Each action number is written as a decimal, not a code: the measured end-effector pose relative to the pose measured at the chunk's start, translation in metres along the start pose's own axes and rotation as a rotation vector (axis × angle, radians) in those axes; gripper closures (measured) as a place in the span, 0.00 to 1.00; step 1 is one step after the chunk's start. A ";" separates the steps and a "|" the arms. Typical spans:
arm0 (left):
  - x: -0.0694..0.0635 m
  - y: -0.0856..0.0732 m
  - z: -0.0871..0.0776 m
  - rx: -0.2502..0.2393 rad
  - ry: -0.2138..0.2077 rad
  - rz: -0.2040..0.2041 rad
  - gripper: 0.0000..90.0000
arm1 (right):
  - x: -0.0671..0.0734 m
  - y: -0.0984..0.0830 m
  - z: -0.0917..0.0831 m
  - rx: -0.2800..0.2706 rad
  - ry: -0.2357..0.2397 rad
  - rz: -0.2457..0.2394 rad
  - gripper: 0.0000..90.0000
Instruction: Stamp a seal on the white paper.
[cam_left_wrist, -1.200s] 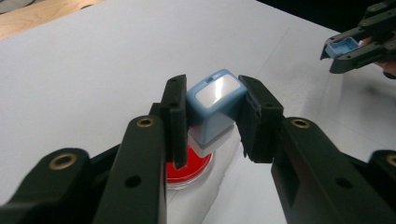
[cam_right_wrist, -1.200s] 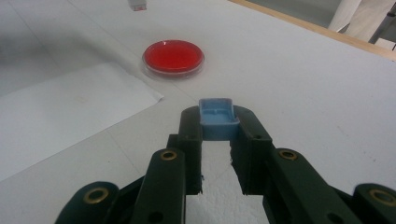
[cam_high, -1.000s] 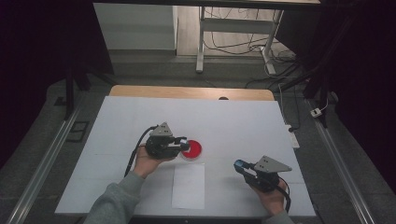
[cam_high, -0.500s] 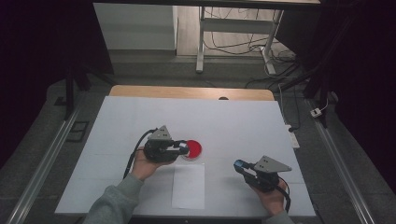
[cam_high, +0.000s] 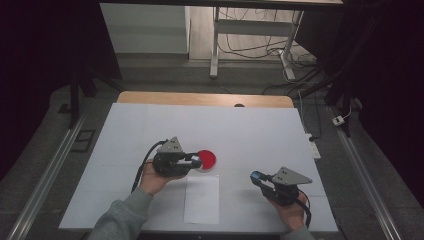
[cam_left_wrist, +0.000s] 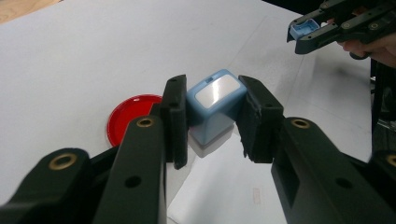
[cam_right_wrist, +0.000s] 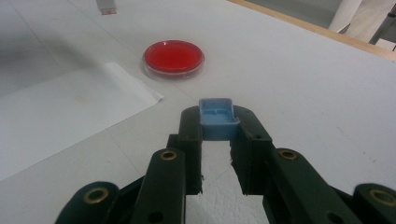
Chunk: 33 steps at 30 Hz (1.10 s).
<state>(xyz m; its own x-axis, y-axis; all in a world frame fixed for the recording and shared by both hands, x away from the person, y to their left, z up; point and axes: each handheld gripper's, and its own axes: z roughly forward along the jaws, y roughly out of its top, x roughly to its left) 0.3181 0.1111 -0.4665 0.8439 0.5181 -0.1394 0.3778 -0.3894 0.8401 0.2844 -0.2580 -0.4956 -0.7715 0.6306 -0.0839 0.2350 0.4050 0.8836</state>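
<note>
So the left gripper (cam_left_wrist: 210, 123) is clamped on a small light-blue plastic stamp body with a pale grey face (cam_left_wrist: 215, 105), pads squeezing it from both sides. In the high view that gripper (cam_high: 192, 161) sits right at the edge of the round red ink pad in its clear shallow dish (cam_high: 206, 160), with the stamp just over the dish's near rim as far as I can tell. The right gripper (cam_right_wrist: 218, 127) is closed on a little light-blue plastic cap (cam_right_wrist: 217, 117), holding it by the jaw tips above the white table surface (cam_high: 260, 135), well apart from the dish. A plain white sheet of paper (cam_high: 202, 198) lies flat between the two hands, near the front edge of the table.

What could go sideways, I think: the stamp sits a bit tilted in the jaws, so if it goes down like that, only one edge would pick up ink and the print comes out patchy. Pressing off-centre on the dish could also tip or slide it. And the cap is only pinched at the tips, so a bump might pop it out.

No brand, label or readable writing anywhere on the stamp, cap or paper.
</note>
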 end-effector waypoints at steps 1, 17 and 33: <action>0.000 0.000 0.000 0.001 -0.002 0.002 0.73 | 0.000 0.000 0.000 0.000 0.000 0.000 0.82; -0.012 -0.007 -0.006 0.004 -0.035 0.000 0.73 | 0.000 0.000 0.000 0.000 -0.002 0.000 0.82; -0.030 -0.014 -0.009 0.014 -0.042 0.014 0.73 | -0.001 0.000 -0.001 -0.005 -0.003 -0.001 0.82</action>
<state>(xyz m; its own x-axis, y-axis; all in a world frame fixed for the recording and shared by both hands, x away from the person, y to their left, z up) 0.2845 0.1082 -0.4689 0.8642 0.4802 -0.1502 0.3712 -0.4068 0.8347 0.2839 -0.2595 -0.4952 -0.7701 0.6321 -0.0862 0.2312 0.4025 0.8858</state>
